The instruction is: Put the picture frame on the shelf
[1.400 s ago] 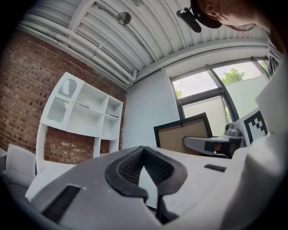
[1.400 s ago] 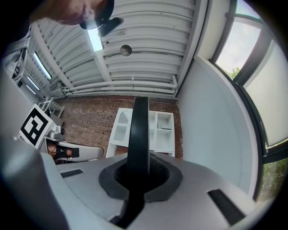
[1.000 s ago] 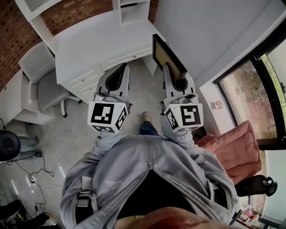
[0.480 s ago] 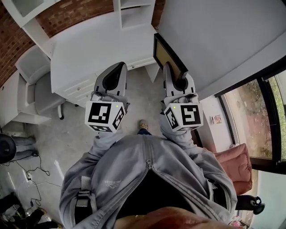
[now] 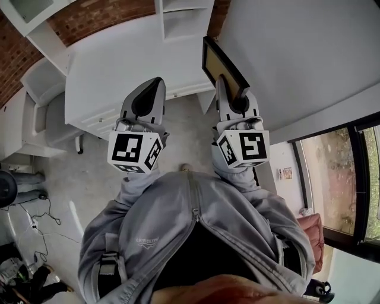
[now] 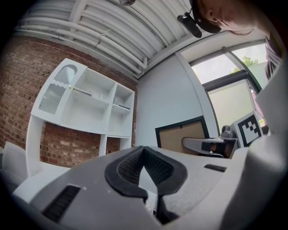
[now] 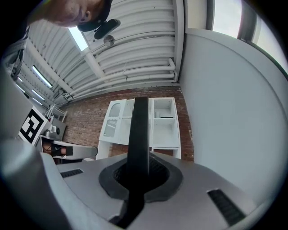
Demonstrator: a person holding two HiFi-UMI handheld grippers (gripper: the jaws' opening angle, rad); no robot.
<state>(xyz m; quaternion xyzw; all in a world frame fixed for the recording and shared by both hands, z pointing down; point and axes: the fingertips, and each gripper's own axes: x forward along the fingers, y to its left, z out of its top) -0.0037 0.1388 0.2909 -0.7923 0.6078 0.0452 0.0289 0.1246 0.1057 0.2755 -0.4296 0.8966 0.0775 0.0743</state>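
Observation:
My right gripper (image 5: 233,98) is shut on the lower edge of the picture frame (image 5: 222,66), a black-rimmed frame with a tan back, held up in front of me near the grey wall. In the right gripper view the frame (image 7: 138,134) shows edge-on between the jaws of the right gripper (image 7: 139,173). My left gripper (image 5: 148,96) is shut with nothing in it, beside the right one over the white desk edge. From the left gripper view the left gripper (image 6: 145,168) points at the frame (image 6: 182,134) and the white shelf unit (image 6: 85,110). The shelf unit (image 7: 153,121) stands against the brick wall.
A white desk (image 5: 113,65) with drawers lies below the shelf unit (image 5: 181,15). A grey chair (image 5: 41,113) stands at its left. The grey wall (image 5: 297,53) runs along the right, with a window (image 5: 350,178) farther right. Cables lie on the floor at lower left.
The person has walked closer to the desk and shelf, carrying the frame in the right gripper. Both grippers keep their pose and stay shut.

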